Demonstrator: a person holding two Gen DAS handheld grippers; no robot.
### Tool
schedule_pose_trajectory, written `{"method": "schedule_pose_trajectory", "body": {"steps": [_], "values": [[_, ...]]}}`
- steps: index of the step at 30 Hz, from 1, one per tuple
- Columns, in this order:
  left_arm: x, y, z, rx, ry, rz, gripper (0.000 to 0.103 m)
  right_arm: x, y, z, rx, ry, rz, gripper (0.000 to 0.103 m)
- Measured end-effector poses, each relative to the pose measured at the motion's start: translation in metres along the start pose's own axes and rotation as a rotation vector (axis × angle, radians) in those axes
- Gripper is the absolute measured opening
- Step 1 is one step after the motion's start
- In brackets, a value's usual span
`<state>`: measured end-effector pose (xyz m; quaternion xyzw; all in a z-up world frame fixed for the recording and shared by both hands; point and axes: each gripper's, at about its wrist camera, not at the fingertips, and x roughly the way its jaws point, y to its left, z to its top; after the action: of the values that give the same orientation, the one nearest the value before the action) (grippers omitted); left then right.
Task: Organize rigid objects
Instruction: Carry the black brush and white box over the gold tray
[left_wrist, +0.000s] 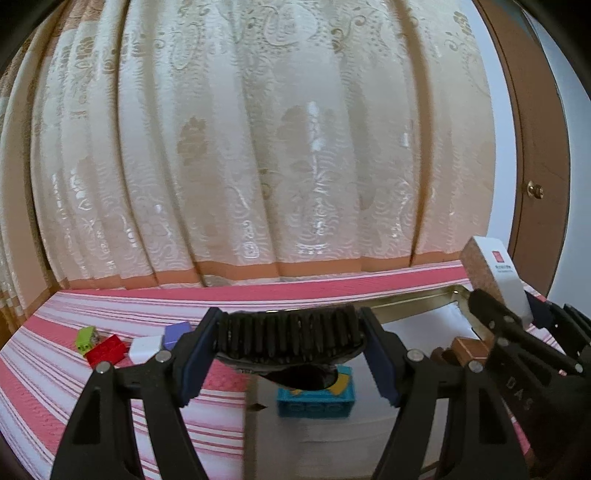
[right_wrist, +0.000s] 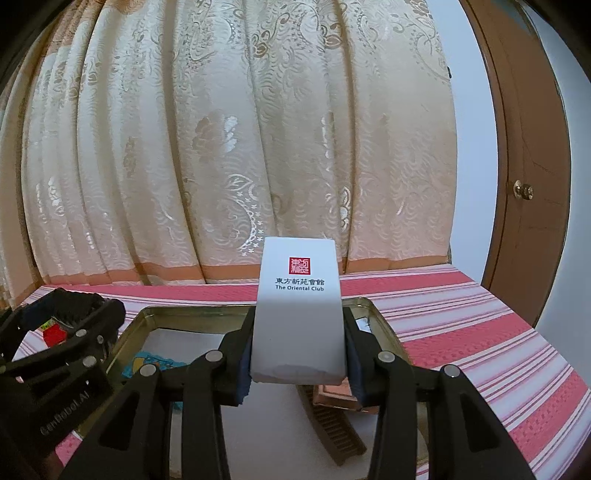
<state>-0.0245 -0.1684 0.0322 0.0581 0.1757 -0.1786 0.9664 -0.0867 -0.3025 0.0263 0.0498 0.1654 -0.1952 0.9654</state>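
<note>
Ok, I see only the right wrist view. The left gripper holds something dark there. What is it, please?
Observer: A black brush, clamped between the pads of the left gripper.
Operator: Is something below it?
Observer: A blue block lies in the tin, under the brush in the left wrist view.
Operator: And outside the tin?
Observer: A green block, red block, white block and purple block lie on the striped cloth, left of the tin.
</note>
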Motion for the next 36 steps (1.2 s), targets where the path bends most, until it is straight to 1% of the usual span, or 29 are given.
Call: {"method": "schedule_pose_trajectory", "body": {"steps": [7,14,18,22,27,32,36], "values": [[0.008,-0.015,-0.003,0.013,0.027,-0.013,0.073,0.007,-0.005,-0.001,-0.025,0.014,-0.009,0.044],[0.019,-0.019,-0.006,0.008,0.069,-0.023,0.073,0.015,-0.005,-0.002,-0.054,0.043,-0.018,0.044],[0.022,-0.022,-0.008,0.017,0.085,-0.016,0.073,0.019,-0.003,-0.004,-0.071,0.065,-0.025,0.044],[0.029,-0.020,-0.010,0.002,0.123,-0.026,0.073,0.022,-0.002,-0.005,-0.080,0.078,-0.030,0.044],[0.034,-0.026,-0.014,0.033,0.141,0.000,0.073,0.026,0.000,-0.008,-0.095,0.106,-0.042,0.044],[0.041,-0.024,-0.018,0.035,0.175,0.012,0.073,0.033,0.003,-0.010,-0.112,0.147,-0.036,0.044],[0.041,-0.025,-0.020,0.050,0.175,0.030,0.073,0.037,0.006,-0.011,-0.123,0.169,-0.029,0.044]]}}
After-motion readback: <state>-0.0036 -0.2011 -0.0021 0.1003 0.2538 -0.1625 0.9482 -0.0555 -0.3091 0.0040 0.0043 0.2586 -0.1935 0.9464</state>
